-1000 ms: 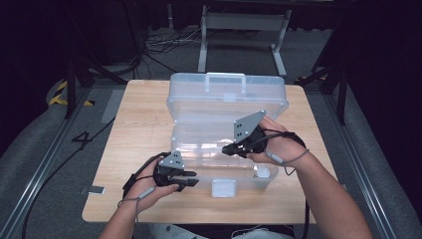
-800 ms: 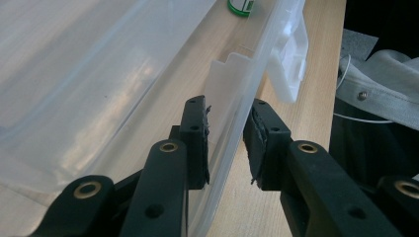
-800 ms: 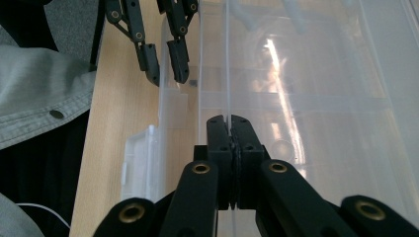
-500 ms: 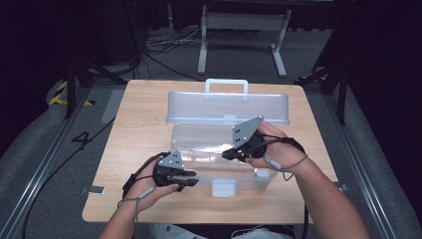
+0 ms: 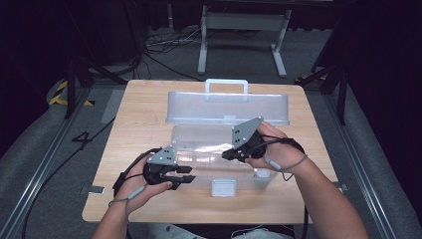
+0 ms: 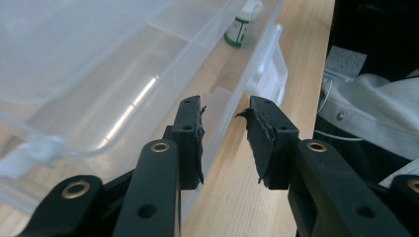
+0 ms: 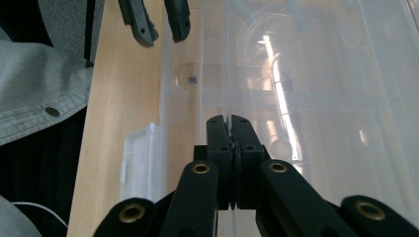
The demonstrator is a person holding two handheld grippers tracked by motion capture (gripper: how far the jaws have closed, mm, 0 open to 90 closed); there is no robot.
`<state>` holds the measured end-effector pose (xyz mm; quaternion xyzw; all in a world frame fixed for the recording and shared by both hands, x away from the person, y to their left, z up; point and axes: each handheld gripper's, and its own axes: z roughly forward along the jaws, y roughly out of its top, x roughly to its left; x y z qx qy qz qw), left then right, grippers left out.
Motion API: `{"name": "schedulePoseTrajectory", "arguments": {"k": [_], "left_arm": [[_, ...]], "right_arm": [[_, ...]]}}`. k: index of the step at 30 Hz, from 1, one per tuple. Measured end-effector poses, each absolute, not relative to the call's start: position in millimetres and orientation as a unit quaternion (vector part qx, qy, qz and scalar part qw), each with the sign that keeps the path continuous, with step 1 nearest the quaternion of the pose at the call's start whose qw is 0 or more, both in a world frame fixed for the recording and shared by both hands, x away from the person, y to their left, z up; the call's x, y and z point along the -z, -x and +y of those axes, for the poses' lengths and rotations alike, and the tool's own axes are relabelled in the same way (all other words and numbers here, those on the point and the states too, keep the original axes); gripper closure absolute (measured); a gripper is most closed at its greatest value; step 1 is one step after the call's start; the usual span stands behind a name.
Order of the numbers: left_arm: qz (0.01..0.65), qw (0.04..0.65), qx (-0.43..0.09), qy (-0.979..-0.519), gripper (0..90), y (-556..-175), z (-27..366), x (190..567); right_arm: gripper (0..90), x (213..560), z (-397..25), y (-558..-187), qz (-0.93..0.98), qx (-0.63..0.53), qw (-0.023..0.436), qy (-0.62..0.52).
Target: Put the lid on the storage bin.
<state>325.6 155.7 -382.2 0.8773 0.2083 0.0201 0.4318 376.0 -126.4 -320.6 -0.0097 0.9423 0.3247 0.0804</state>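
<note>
A clear plastic box (image 5: 199,149) with a handled lid (image 5: 226,107) lies on the wooden table (image 5: 144,114). My right gripper (image 5: 226,153) is over the box's middle. In the right gripper view its jaws (image 7: 230,120) are pressed together on a thin clear edge, apparently the lid's rim. My left gripper (image 5: 183,174) is open beside the box's near left corner. In the left gripper view its jaws (image 6: 225,108) straddle nothing and point along the front wall. A small white bottle with a green label (image 6: 239,29) stands inside the box at the far end.
A front latch (image 5: 223,188) sticks out from the box's near wall, close to the table's front edge. A metal stand (image 5: 244,30) and cables (image 5: 159,42) lie on the floor beyond the table. The person's grey clothing (image 6: 375,103) is close behind the left gripper.
The lid has tipped: its handle, earlier seen across the lid's face, now stands above its far edge. My right gripper shifted slightly left and nearer. The left gripper stayed put.
</note>
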Motion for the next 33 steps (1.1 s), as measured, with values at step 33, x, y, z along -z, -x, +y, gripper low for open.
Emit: {"name": "schedulePoseTrajectory", "arguments": {"k": [33], "left_arm": [[0.335, 0.539, -0.131, -0.762, 89.9, -350, 194, 315]], "right_arm": [[88.8, 321, -127, -375, 0.942, -0.325, 0.082, 0.008]]}}
